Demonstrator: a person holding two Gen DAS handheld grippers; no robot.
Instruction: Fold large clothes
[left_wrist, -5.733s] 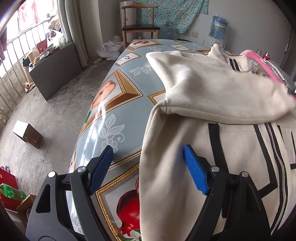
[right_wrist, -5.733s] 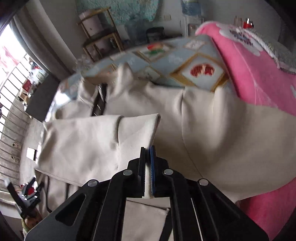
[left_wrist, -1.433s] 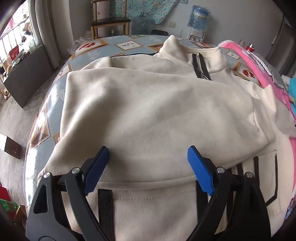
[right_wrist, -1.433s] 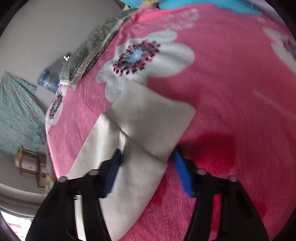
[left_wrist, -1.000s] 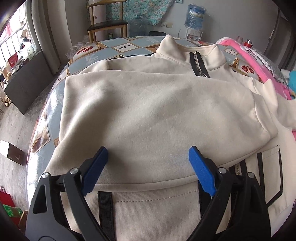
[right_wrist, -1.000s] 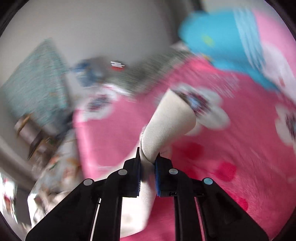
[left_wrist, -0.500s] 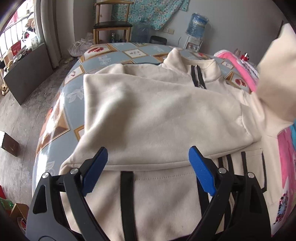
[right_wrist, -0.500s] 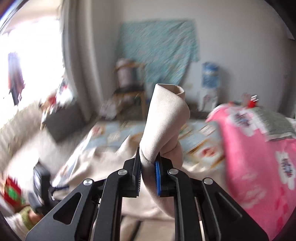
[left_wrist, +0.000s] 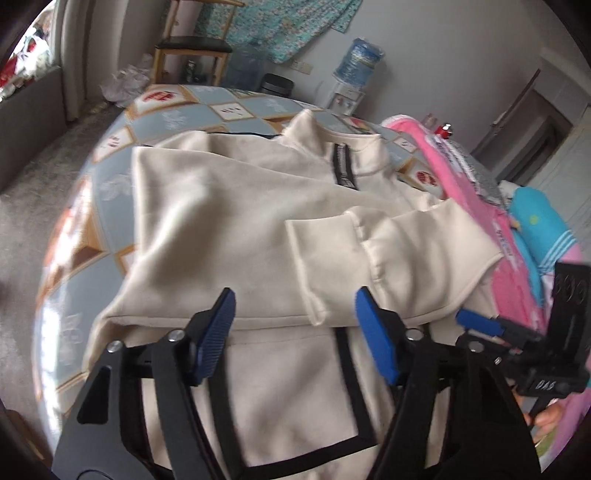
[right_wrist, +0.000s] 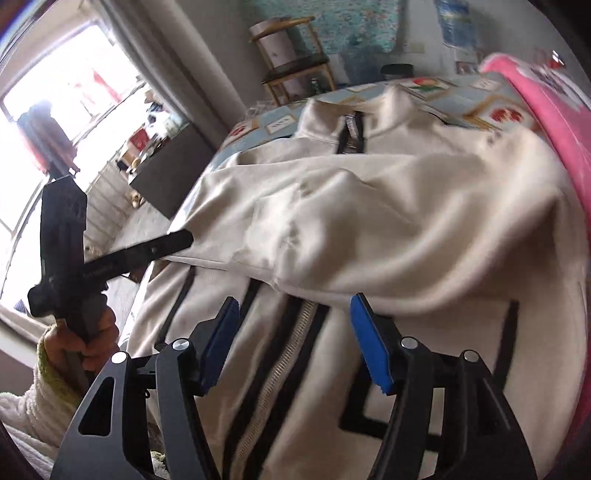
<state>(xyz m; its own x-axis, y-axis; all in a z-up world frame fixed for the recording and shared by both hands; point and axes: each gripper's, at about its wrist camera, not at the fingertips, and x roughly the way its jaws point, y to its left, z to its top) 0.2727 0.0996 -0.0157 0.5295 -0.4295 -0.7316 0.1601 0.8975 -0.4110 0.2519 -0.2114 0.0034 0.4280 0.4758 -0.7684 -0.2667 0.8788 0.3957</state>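
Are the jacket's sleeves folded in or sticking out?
Folded in. Both sleeves of the cream jacket lie across its front; one cuff rests near the middle, above the black-trimmed hem.

Matt cream fleece jacket (left_wrist: 236, 206) lies on a glossy patterned tablecloth (left_wrist: 110, 177).

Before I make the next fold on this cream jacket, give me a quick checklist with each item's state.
1. Right sleeve laid across the jacket front: ok.
2. Left sleeve folded over too: ok.
3. Right gripper let go, jaws just opened, nothing between: ok.
4. Left gripper free, jaws just narrowed, nothing between: ok.
5. Sleeves lying flat: not ok, right cuff is rumpled.
6. Hem reachable: cannot tell.
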